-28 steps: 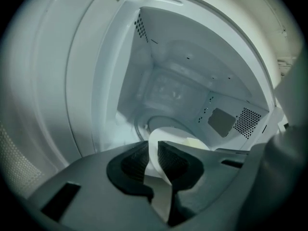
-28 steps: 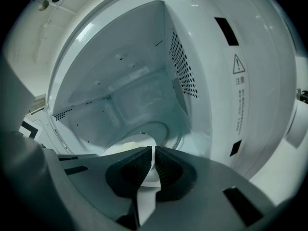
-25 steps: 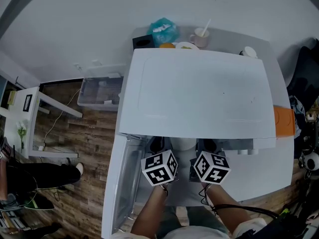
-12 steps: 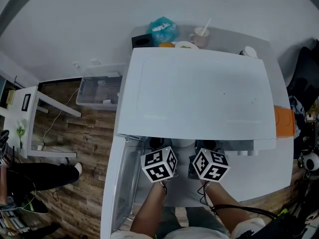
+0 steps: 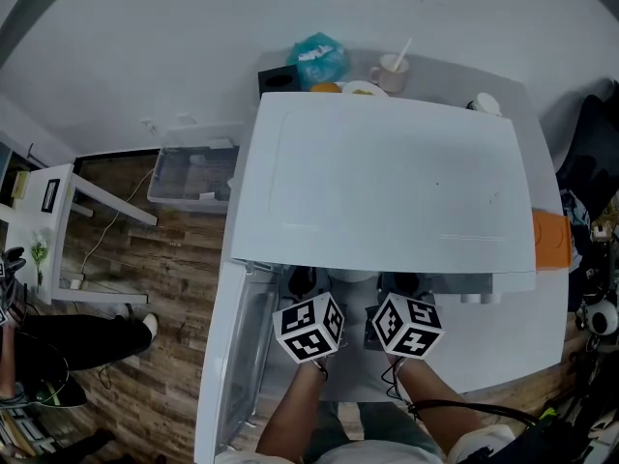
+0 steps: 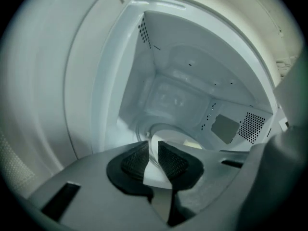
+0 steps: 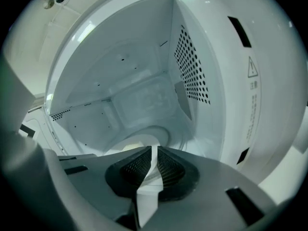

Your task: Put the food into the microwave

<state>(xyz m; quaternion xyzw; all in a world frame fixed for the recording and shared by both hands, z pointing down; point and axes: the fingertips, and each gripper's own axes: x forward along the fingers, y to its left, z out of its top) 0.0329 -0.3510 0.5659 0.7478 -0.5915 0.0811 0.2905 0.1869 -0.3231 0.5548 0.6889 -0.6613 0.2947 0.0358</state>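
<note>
The plate (image 6: 159, 173) with the food (image 6: 192, 144), a pale patch only, is clamped at its rim by the left gripper (image 6: 153, 154) and right gripper (image 7: 154, 159) at the mouth of the open microwave (image 5: 387, 182); insertion is judged under way, and a level push inward is called for.

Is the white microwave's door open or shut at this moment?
Open. The white microwave has its door swung out at the head view's left, and both gripper views look straight into its white cavity.
</note>
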